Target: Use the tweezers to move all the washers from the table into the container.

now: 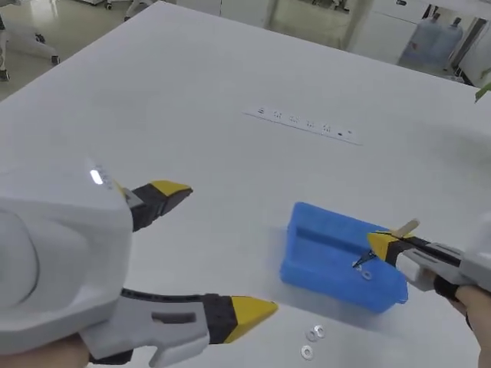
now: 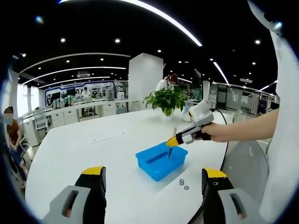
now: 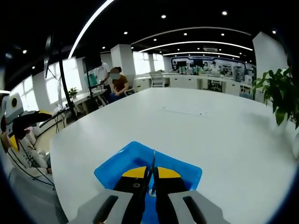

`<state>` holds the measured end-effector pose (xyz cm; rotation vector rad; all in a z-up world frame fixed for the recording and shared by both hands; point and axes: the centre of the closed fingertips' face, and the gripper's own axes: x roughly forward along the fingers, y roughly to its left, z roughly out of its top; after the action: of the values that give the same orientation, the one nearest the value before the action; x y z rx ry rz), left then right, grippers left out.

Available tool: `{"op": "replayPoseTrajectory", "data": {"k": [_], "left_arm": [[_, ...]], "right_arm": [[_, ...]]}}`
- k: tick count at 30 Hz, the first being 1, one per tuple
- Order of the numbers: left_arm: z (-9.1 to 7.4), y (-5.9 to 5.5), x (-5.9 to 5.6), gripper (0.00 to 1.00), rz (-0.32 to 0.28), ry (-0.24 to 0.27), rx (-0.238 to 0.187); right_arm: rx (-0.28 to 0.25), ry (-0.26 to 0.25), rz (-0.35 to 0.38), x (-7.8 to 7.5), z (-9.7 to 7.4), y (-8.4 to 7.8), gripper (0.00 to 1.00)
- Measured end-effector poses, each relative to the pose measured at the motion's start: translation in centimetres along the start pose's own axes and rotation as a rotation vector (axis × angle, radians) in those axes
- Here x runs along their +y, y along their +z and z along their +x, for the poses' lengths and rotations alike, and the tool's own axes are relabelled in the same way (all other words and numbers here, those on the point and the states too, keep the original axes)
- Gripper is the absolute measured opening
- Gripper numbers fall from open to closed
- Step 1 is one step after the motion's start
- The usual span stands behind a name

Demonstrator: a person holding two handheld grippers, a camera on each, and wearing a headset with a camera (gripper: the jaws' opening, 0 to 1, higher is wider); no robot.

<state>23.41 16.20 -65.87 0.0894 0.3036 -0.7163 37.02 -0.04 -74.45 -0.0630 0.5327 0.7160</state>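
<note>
My right gripper [image 1: 381, 245] had its fingers clamped on the tweezers [image 1: 362, 263], whose tips sat over the blue container [image 1: 322, 238]. I couldn't tell whether they pinched the washer [image 1: 367, 274] there. My left gripper [image 1: 222, 249] gaped wide, empty. Loose washers [image 1: 307, 353] lay on the desk [image 1: 230, 115] nearby.

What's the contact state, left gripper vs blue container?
Apart. Head view: bare table lies between the left gripper and the blue container.
</note>
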Motion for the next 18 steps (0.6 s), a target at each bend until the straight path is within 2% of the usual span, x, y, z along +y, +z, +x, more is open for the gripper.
{"op": "replayPoseTrajectory", "data": {"k": [10,18], "left_arm": [[-0.1,0.0,0.0,0.86,0.009,-0.003,0.008],[-0.1,0.1,0.0,0.86,0.016,-0.004,0.011]], "right_arm": [[0.047,-0.003,-0.015,-0.6,1.0,-1.6,0.02],[0.054,-0.009,-0.028,-1.0,1.1,-1.9,0.02]]}}
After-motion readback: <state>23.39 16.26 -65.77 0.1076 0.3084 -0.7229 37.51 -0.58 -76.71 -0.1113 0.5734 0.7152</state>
